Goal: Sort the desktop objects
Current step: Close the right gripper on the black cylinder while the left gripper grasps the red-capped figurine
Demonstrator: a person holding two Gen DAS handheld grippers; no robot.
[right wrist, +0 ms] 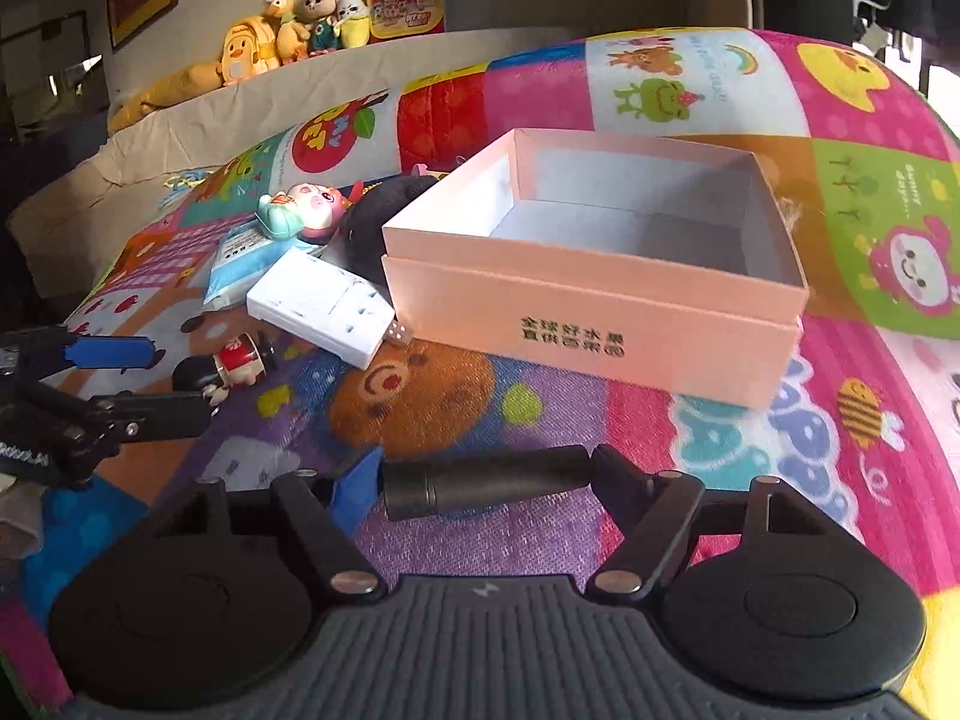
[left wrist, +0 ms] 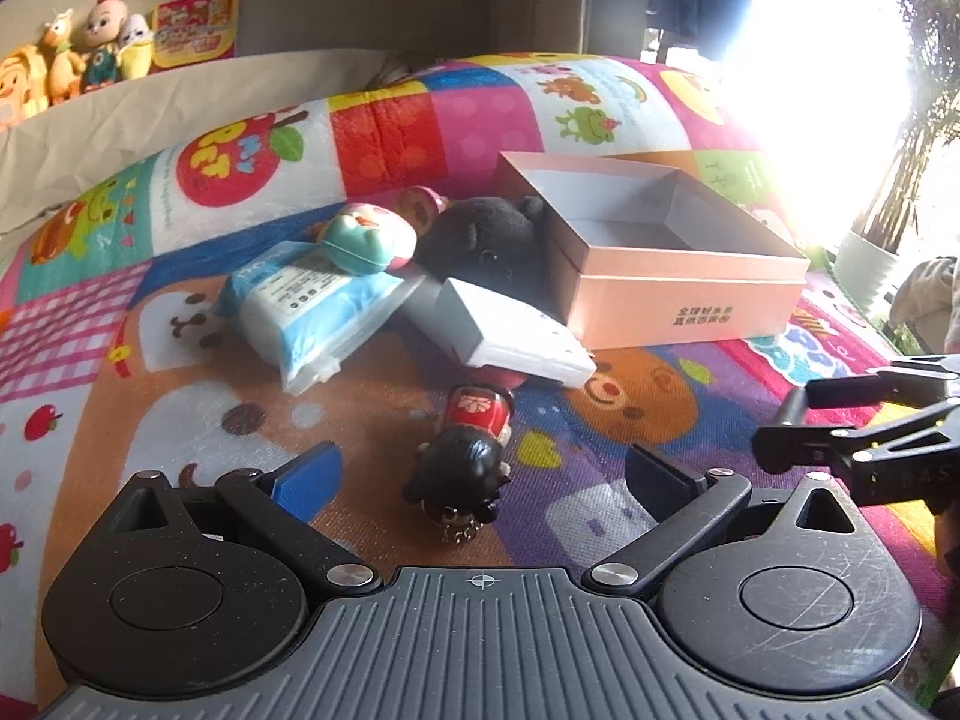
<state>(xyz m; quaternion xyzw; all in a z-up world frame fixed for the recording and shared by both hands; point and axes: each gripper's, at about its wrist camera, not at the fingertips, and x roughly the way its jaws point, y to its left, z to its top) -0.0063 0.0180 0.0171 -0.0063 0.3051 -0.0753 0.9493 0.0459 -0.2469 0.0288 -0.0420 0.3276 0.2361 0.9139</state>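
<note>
The pink box sits open and empty on the colourful play mat; it looks like stiff, light card, best taken by a wall. To its left lie a soft black plush, a squashy tissue pack and a rigid white box. The small doll figurine, nearest the left hand-held gripper, seems hard, glossy and perhaps slippery; its red body offers the surest hold. That gripper's fingers stand apart around it. The right hand-held gripper is clamped on a dark cylinder. Plush toys line a ledge by the wall.
</note>
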